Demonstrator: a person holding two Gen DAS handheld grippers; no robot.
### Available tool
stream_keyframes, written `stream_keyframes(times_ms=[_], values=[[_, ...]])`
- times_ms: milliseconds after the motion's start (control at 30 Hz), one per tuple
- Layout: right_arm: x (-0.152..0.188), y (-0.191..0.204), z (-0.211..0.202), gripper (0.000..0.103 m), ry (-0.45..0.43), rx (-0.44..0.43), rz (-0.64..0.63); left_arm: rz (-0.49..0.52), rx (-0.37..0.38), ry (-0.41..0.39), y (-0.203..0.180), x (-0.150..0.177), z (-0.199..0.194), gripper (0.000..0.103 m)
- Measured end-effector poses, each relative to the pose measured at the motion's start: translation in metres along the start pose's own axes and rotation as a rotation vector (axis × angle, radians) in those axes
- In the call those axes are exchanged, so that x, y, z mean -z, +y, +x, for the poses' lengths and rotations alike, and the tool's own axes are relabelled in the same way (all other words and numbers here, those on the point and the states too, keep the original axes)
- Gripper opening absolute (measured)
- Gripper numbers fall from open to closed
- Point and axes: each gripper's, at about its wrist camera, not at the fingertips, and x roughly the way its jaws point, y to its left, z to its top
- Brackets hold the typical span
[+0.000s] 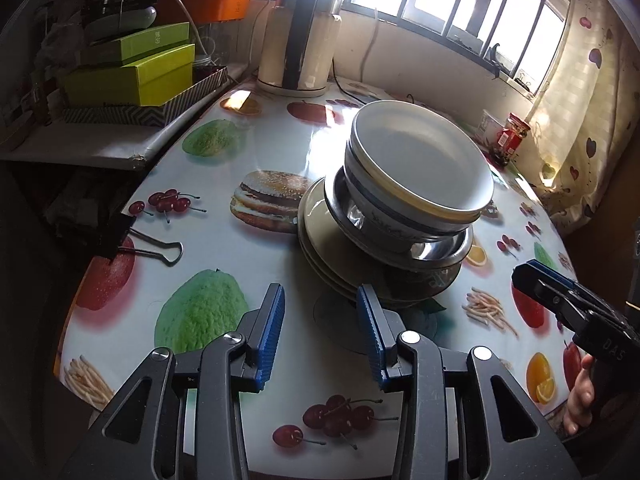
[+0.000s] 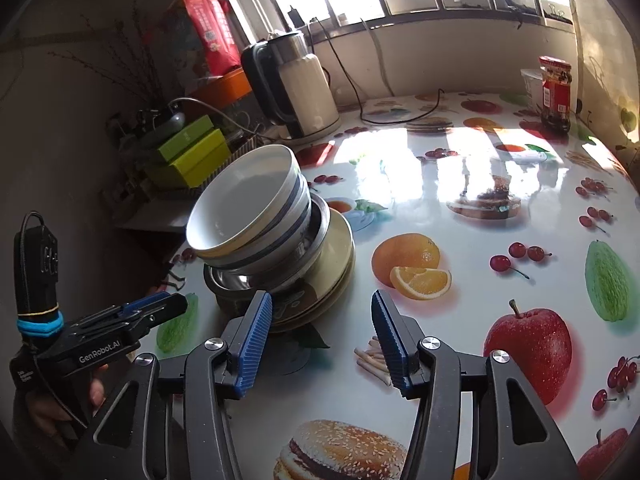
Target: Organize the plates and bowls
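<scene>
One stack of dishes stands on the table. White bowls with blue bands [image 1: 420,168] [image 2: 248,212] sit on top, tilted. Under them is a steel bowl [image 1: 436,250] [image 2: 232,280], and under that several beige plates [image 1: 316,232] [image 2: 340,256]. My left gripper [image 1: 320,308] is open and empty, just in front of the plates' near edge. My right gripper [image 2: 320,316] is open and empty, close to the plates' right side. The right gripper also shows in the left wrist view [image 1: 560,296], and the left gripper shows in the right wrist view [image 2: 132,316].
The table [image 1: 240,280] [image 2: 460,208] has a glossy fruit-print cover. A kettle [image 1: 300,36] [image 2: 296,88] with a cord stands at the back. Green boxes [image 1: 136,68] [image 2: 188,152] sit on a side shelf. A red jar [image 1: 512,136] [image 2: 556,92] is by the window. A binder clip [image 1: 132,236] grips the table's left edge.
</scene>
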Motion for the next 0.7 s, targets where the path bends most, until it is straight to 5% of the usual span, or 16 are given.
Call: stream_keyframes(times_ms=[700], values=[[0.050,0.006,0.019,0.076,0.088,0.150,-0.025,0.102,-0.117,0.023,-0.017,0.042,0.016,0.039]])
